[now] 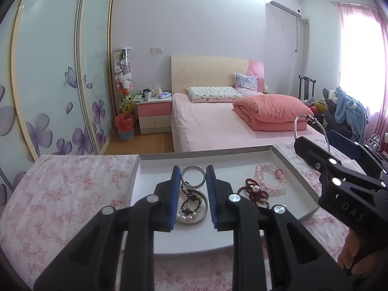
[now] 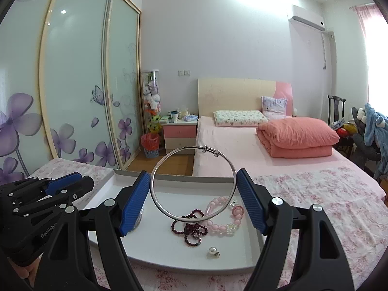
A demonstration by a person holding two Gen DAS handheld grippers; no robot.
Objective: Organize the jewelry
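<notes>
the right gripper (image 2: pixel 193 195) clamps a silver bangle (image 2: pixel 193 183) at frame centre, above a white tray (image 2: pixel 232 254) of beaded bracelets (image 2: pixel 218 218); left gripper (image 2: pixel 70 181) at lower left.

Three bangles (image 2: pixel 193 183), three bead bracelets (image 2: pixel 224 215).

Pink bed (image 2: pixel 242 143), folded quilt (image 2: pixel 297 137), nightstand (image 2: pixel 179 133), flowered wardrobe doors (image 2: pixel 72 84)

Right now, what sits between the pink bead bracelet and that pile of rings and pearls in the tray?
A dark red bead strand, with a loose pearl on it, lies between the pink bead bracelet and the pile; the left wrist view shows it.
</notes>
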